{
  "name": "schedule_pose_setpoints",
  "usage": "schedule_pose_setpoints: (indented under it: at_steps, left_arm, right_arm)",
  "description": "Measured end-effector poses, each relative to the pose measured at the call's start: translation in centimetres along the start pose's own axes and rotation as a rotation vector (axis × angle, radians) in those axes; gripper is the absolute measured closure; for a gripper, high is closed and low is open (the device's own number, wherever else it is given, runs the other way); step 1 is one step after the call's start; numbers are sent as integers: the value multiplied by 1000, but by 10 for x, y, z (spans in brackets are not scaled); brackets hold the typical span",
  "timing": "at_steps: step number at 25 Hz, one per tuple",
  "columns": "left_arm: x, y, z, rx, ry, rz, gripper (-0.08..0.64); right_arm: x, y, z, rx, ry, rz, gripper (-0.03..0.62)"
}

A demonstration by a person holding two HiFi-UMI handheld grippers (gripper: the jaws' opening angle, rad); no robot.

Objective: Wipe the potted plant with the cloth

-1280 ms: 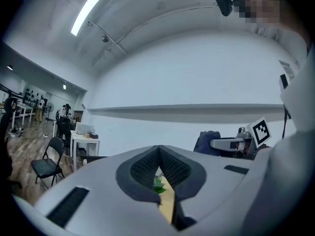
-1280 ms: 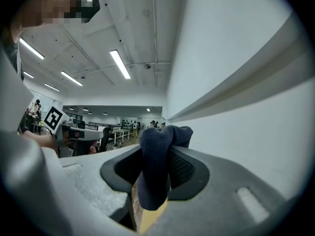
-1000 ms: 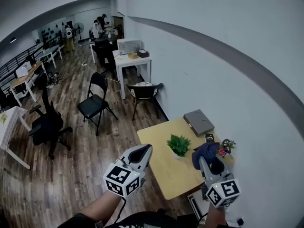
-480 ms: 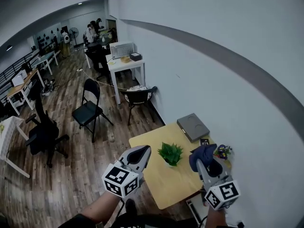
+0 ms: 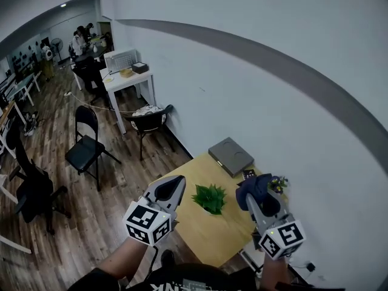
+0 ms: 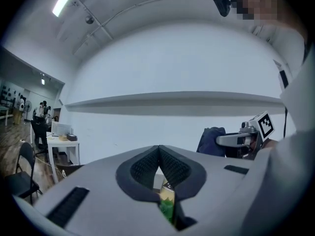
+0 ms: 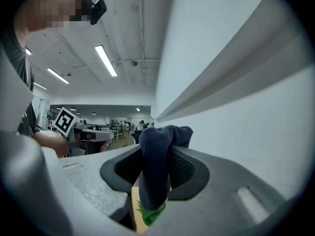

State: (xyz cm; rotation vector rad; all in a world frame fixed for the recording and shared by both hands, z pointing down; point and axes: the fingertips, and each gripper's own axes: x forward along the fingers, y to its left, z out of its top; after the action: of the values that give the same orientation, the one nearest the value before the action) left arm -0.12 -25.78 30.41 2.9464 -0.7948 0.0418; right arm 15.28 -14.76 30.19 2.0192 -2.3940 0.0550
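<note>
A small green potted plant (image 5: 210, 198) stands near the middle of a light wooden table (image 5: 216, 231). Left of it, at the table's left edge, my left gripper (image 5: 173, 185) is shut with nothing between its jaws; the left gripper view shows its tips (image 6: 159, 149) pressed together. To the plant's right, my right gripper (image 5: 254, 197) is shut on a dark blue cloth (image 5: 254, 188). In the right gripper view the cloth (image 7: 156, 166) hangs bunched between the jaws, with green leaves (image 7: 151, 213) showing just below it.
A grey flat box (image 5: 231, 156) lies at the table's far end by the white wall. A small pot of coloured flowers (image 5: 277, 184) sits at the right. A black folding chair (image 5: 86, 143), another chair (image 5: 148, 119), a white desk (image 5: 127, 79) and an office chair (image 5: 33, 190) stand on the wooden floor to the left.
Both grippers have moved forward toward the table, and the view has swung so table and plant sit further left and nearer. The cloth stays gripped in the right gripper.
</note>
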Motion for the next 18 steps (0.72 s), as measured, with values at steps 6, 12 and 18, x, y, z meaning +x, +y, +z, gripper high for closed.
schedule_pose_setpoints:
  at_steps: [6,12,18]
  left_arm:
    - [25,31,-5,61,29,-97,556]
    - [42,34,-16,63,70,-216,486]
    - [47,11,-35,129,137,-317,402]
  right_arm:
    - [28,0,4,-20,-5,-82,460]
    - [34,0,0,-9,6,-151,460]
    - [21,-5,-7,2,21,-183,460]
